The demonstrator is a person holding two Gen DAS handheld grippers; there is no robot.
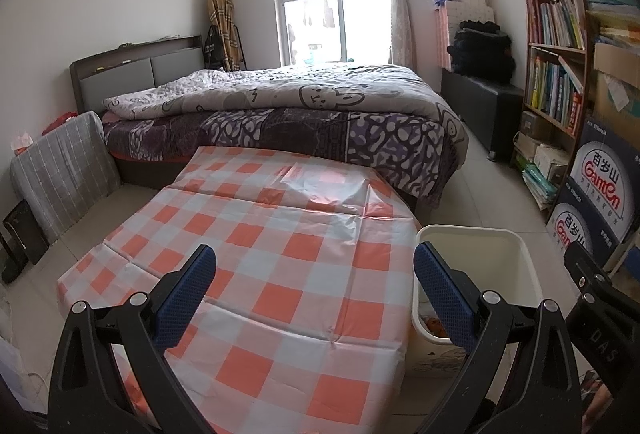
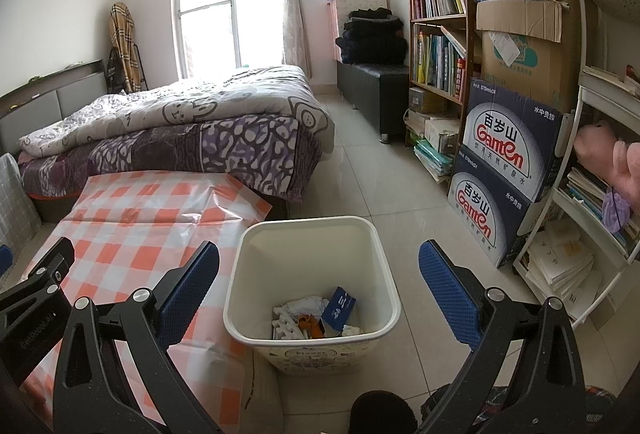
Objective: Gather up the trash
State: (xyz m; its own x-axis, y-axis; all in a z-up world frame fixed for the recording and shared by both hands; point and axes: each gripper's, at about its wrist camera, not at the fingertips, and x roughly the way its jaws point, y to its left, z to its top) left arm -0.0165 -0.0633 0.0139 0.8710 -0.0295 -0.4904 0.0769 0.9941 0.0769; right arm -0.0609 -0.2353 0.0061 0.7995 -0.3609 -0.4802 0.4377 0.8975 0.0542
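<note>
A cream waste bin (image 2: 312,234) stands on the floor beside the table, and its rim (image 1: 472,232) shows in the left wrist view too. Inside lie a blue packet (image 2: 339,306), white crumpled paper (image 2: 304,305), white foam pieces and something orange. My right gripper (image 2: 318,286) hangs open above the bin, nothing between its blue pads. My left gripper (image 1: 314,294) is open over the orange-and-white checked tablecloth (image 1: 256,234), holding nothing. No loose trash shows on the cloth.
A bed (image 1: 280,113) with a patterned duvet lies behind the table. Bookshelves (image 2: 436,33), stacked water cartons (image 2: 504,161) and a white rack (image 2: 592,193) line the right wall. Tiled floor (image 2: 380,173) runs between bed and shelves. A black bench (image 2: 372,89) stands by the window.
</note>
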